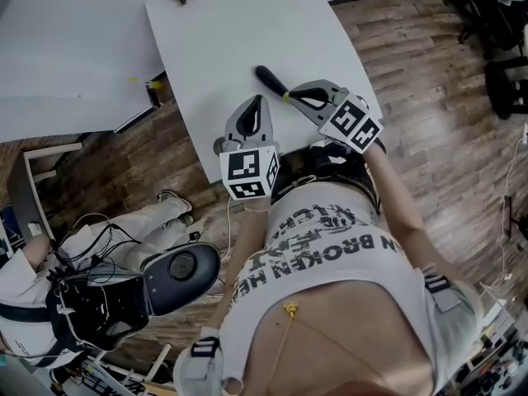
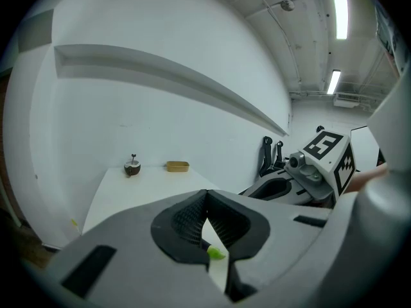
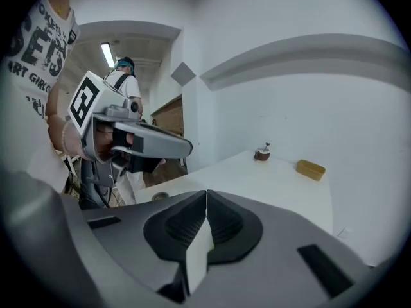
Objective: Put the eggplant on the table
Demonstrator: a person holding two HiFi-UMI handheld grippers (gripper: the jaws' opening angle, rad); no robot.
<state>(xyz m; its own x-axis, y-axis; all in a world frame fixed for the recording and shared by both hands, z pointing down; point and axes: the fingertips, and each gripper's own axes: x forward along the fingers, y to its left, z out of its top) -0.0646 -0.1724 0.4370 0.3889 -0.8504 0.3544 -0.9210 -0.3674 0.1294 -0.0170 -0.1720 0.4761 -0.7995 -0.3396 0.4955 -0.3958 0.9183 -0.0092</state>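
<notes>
The eggplant (image 1: 269, 78) is seen lying flat on the white bench (image 1: 231, 31), close to the near edge and right in front of both grippers. In the head view its long axis runs on a slant, from the dark rounded end at the upper left down to the stem end at the lower right. The stem end is turned toward the right gripper (image 1: 294, 97), whose tips are just beside it; whether they touch it cannot be told.

The right gripper's jaws are closed tip to tip in its own view. Nothing is caught between them, and only bare bench shows through the slit below the tips. The left gripper (image 1: 259, 99) is held a little to the left of the stem end, near it but apart, and is pointed along the bench past the eggplant, not at it. Its jaws are likewise brought together at the tips and nothing is gripped. A small green bit (image 2: 216, 253) is seen through the gap beneath them; it may be the stem, but that cannot be settled.

The eggplant is thus held by neither gripper and is carried by the bench alone, so the placing is judged to be done. Should it need to be taken up again, the right gripper is the nearer one. Its jaws would have to be opened and set across the slanted axis, since an approach end-on at the stem would give little to hold.
</notes>
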